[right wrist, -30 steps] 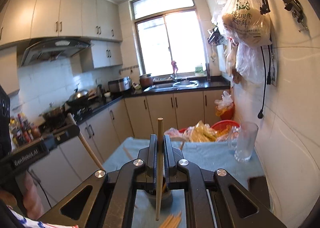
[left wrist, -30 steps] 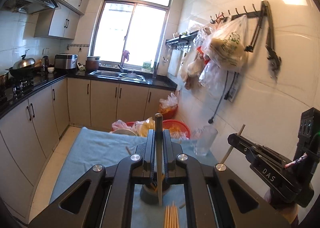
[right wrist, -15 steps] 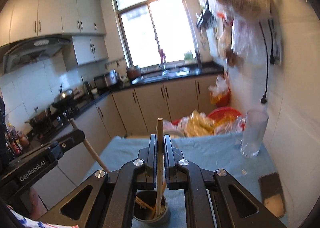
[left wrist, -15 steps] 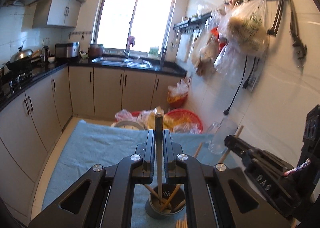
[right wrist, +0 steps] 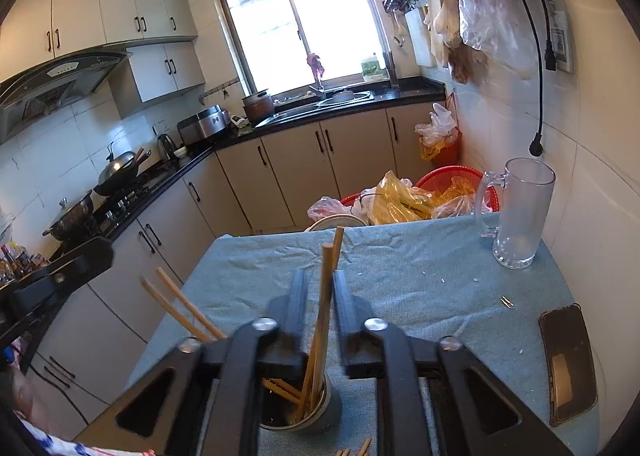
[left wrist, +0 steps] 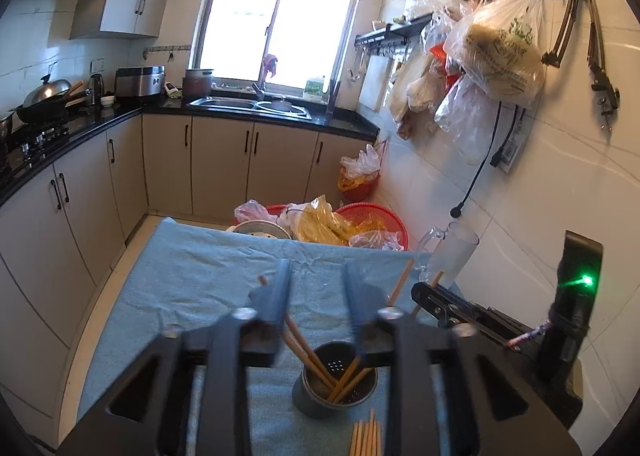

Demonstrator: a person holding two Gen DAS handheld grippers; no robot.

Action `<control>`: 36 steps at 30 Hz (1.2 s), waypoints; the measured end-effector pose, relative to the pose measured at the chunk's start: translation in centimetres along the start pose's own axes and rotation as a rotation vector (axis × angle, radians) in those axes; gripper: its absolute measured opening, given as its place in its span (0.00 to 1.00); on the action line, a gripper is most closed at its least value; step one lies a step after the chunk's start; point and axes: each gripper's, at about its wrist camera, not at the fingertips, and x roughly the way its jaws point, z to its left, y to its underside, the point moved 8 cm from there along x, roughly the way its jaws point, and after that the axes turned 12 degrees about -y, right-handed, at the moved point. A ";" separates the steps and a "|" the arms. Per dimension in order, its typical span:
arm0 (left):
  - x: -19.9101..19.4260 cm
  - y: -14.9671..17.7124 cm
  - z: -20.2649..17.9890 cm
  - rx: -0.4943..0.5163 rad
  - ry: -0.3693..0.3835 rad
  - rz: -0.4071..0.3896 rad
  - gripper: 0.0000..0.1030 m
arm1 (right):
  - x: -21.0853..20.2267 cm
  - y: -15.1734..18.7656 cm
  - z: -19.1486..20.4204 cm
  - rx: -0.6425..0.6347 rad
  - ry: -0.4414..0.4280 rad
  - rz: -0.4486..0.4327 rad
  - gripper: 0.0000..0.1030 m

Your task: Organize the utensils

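Both your grippers hang over the chopstick holder on the blue-clothed desk.

Your left gripper point(left wrist: 316, 296) fingers are opening, nothing between them; the holder point(left wrist: 334, 380) sits just below. Your right gripper point(right wrist: 320, 296) fingers are opening around upright chopsticks point(right wrist: 324, 308) without pressing them. Loose chopsticks point(left wrist: 366, 436) lie nearer you. Beyond the fingers: glass mug point(right wrist: 520, 212), kitchen cabinets, window.

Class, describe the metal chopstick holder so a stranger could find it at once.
Start at the blue cloth covering the table. At its near edge, below both claws, stands a grey metal cup with a perforated base. Unlike the clear glass mug by the wall, it is opaque and holds wooden chopsticks leaning upright.
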 end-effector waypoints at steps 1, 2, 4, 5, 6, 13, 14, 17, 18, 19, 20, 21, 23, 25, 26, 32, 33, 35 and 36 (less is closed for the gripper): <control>-0.6 0.0 0.2 -0.008 0.003 -0.007 0.36 | -0.3 -0.2 0.0 -0.001 0.000 -0.008 0.28; -1.2 0.0 0.5 -0.015 0.003 -0.013 0.37 | -0.7 -0.3 0.1 -0.003 0.001 -0.015 0.29; -2.6 0.1 1.1 -0.023 -0.001 -0.023 0.37 | -1.7 -0.5 0.4 -0.010 0.000 -0.028 0.29; -3.4 0.2 1.3 -0.026 0.001 -0.030 0.39 | -2.1 -0.7 0.6 -0.013 0.000 -0.034 0.29; -4.1 0.2 1.6 -0.028 0.001 -0.038 0.39 | -2.6 -0.8 0.7 -0.016 0.000 -0.038 0.30; -8.9 3.2 3.3 -0.020 -0.022 -0.094 0.61 | -6.5 1.7 0.8 -0.034 0.009 -0.043 0.45; -9.1 3.9 3.4 -0.011 -0.029 -0.091 0.62 | -6.8 2.6 0.6 -0.031 0.012 -0.027 0.45; -8.7 7.0 3.7 0.022 -0.037 -0.045 0.62 | -6.9 7.0 -0.5 -0.011 0.021 0.057 0.46; -8.1 8.5 3.9 0.029 -0.040 -0.011 0.62 | -6.8 8.3 -0.8 -0.006 0.023 0.081 0.46; -7.4 9.8 4.2 0.031 -0.047 0.023 0.62 | -6.6 10.1 -1.2 0.002 0.025 0.116 0.46; -6.9 11.1 4.5 0.032 -0.054 0.054 0.62 | -6.4 12.6 -1.7 0.016 0.022 0.164 0.46; -6.3 12.5 4.8 0.035 -0.060 0.087 0.62 | -6.1 14.5 -1.9 0.028 0.018 0.201 0.46; -5.5 14.8 5.0 0.050 -0.066 0.136 0.62 | -5.6 18.0 -2.1 0.049 0.005 0.271 0.42; -4.5 17.4 4.9 0.083 -0.070 0.186 0.62 | -5.4 20.6 -1.9 0.043 -0.009 0.318 0.33; -4.1 18.5 4.7 0.103 -0.069 0.208 0.62 | -5.3 21.8 -1.7 0.034 -0.014 0.340 0.32; -2.0 23.1 2.7 0.184 -0.029 0.329 0.62 | -4.6 25.1 -0.4 -0.030 0.007 0.397 0.31; -1.9 23.4 2.4 0.191 -0.025 0.334 0.61 | -4.5 25.3 -0.5 -0.039 0.018 0.397 0.31; -1.5 24.1 1.6 0.216 -0.015 0.350 0.59 | -4.5 25.3 -0.5 -0.064 0.047 0.402 0.28; -1.4 24.4 1.3 0.224 -0.009 0.357 0.57 | -4.5 25.4 -0.6 -0.078 0.065 0.406 0.24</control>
